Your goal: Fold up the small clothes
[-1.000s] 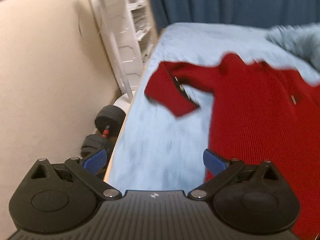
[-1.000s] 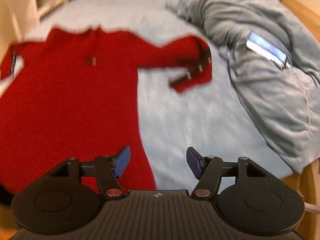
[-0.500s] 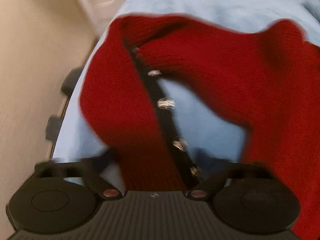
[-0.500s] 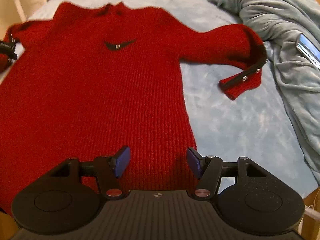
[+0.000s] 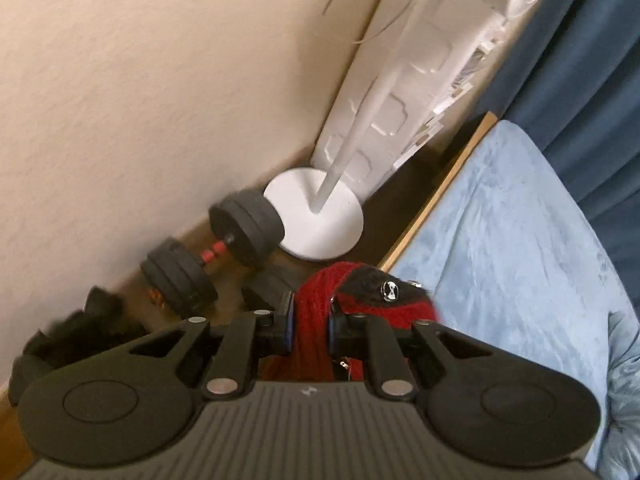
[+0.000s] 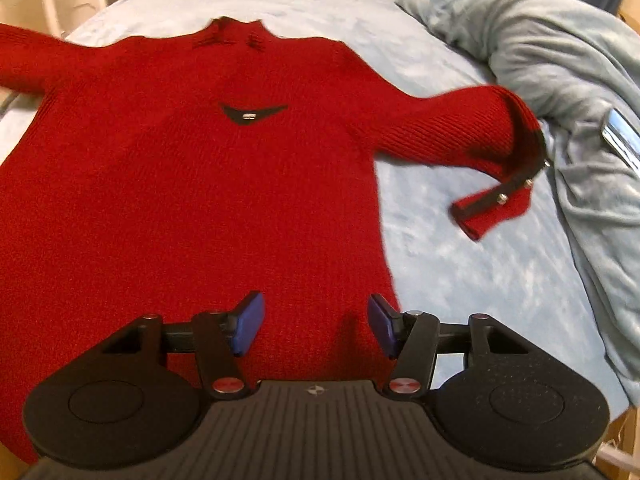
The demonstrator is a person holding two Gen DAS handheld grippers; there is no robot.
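With your left hand-held gripper (image 5: 310, 330) just closed on the cuff of the red knitted sweater (image 6: 180, 184) at the bed's (image 6: 460, 280) left edge and your right hand-held gripper (image 6: 316, 326) half open, empty, above the hem, carry that sleeve across the chest.

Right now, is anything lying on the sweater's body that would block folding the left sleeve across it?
Nothing visible. The left gripper is shut on the sleeve cuff, and the red sweater lies flat with its front bare. The grey blanket sits off beside the other sleeve.
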